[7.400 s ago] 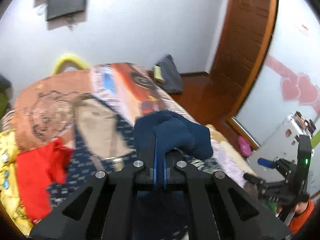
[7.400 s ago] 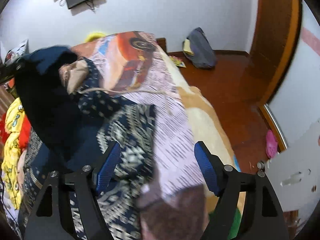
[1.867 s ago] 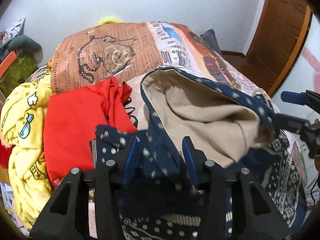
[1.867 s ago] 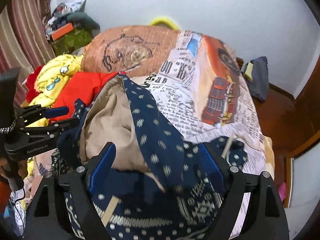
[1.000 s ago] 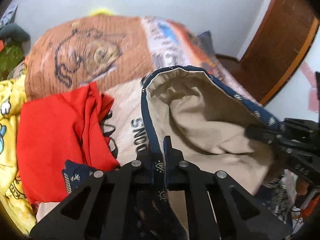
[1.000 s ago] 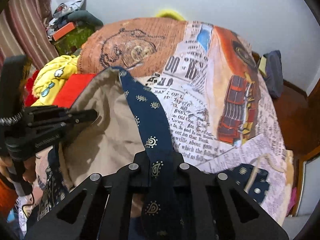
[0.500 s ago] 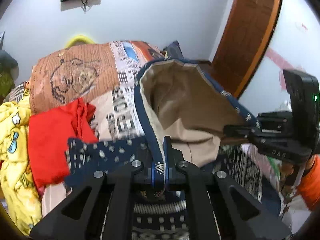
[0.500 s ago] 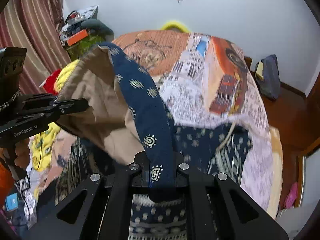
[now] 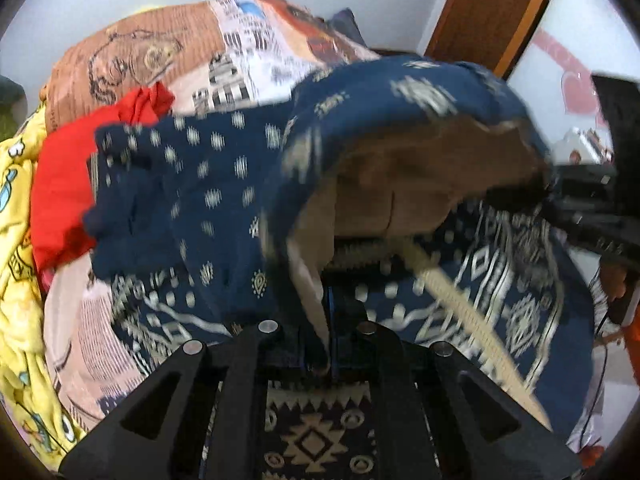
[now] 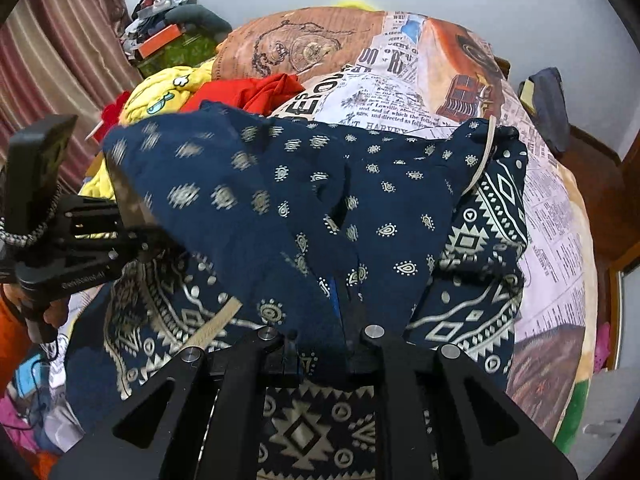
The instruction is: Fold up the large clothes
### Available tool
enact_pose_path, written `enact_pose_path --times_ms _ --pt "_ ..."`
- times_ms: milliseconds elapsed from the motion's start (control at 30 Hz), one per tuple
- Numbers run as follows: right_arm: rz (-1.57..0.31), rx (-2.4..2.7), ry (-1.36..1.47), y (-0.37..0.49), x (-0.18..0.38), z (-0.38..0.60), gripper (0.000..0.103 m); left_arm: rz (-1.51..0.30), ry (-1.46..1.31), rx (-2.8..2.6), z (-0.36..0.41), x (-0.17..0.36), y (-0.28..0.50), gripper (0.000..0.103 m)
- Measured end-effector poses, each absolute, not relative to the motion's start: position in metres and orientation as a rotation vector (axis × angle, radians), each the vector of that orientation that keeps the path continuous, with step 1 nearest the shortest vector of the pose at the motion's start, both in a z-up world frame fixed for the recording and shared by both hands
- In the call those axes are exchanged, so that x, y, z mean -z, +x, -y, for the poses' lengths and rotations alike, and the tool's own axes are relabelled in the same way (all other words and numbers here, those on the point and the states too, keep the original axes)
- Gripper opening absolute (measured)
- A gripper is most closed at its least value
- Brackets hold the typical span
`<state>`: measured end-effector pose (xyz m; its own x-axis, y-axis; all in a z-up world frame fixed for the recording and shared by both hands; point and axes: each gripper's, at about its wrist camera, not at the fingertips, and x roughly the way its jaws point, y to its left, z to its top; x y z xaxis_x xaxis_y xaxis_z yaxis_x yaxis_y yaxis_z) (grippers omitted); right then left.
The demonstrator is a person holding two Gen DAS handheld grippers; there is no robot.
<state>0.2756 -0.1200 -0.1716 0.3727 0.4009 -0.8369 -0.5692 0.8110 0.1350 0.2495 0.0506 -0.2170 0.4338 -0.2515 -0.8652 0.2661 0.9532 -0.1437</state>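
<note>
In the left wrist view the navy patterned garment (image 9: pixel 224 184) is being held up over the bed (image 9: pixel 168 56), a hood-like part with a tan lining (image 9: pixel 400 184) ballooning in the air while the rest is draped on the bedspread next to a red cloth (image 9: pixel 68 168) and a yellow blanket (image 9: pixel 16 240). The left gripper (image 9: pixel 326 332) is being kept clenched on a folded edge of that fabric, tan lining pinched between the pads, and a pale drawcord (image 9: pixel 460 304) is dangling across the front. It's being judged as soft, floppy and fairly thick stuff, light enough but sagging wherever it isn't supported, so hems and corners look like the places to be grabbed, not the loose middle. In the right wrist view the same garment is being spread across the near end of the bed, and the right gripper (image 10: pixel 344 312) is being kept closed on a bunched ridge of navy cloth. The left gripper (image 10: pixel 132 240) is being seen off to the side, pinching the lifted edge. The cord is likely to be snagged if ignored.
</note>
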Motion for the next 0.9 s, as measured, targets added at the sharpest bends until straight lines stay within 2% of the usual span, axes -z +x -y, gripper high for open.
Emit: enact_pose_path --times_ms 100,167,200,233,300,567,700,900 --pt "-1.011 -0.63 -0.199 0.267 0.171 0.122 0.015 -1.08 0.037 0.311 -0.052 0.225 0.235 0.016" --pt "-1.02 -0.609 -0.221 0.263 0.172 0.123 0.025 -1.071 0.033 0.311 -0.055 0.224 0.226 0.021" --pt "-1.027 -0.596 -0.243 0.261 0.172 0.125 0.035 -1.066 0.033 0.307 -0.057 0.222 0.22 0.025" --pt "-1.026 -0.589 -0.256 0.258 0.172 0.127 0.04 -1.058 0.038 0.299 -0.06 0.22 0.215 0.027" --pt "-1.009 -0.582 -0.275 0.251 0.17 0.134 0.04 -1.044 0.06 0.277 -0.063 0.213 0.207 0.035" --pt "-0.983 -0.56 -0.2 0.254 0.143 0.159 0.04 -0.958 0.035 0.207 -0.098 0.167 0.199 0.037" --pt "-0.934 -0.558 -0.133 0.262 0.124 0.164 0.04 -0.873 0.012 0.166 -0.116 0.137 0.21 0.05" --pt "-0.924 -0.546 -0.09 0.288 0.116 0.151 0.04 -0.871 -0.002 0.169 -0.113 0.125 0.264 0.05"
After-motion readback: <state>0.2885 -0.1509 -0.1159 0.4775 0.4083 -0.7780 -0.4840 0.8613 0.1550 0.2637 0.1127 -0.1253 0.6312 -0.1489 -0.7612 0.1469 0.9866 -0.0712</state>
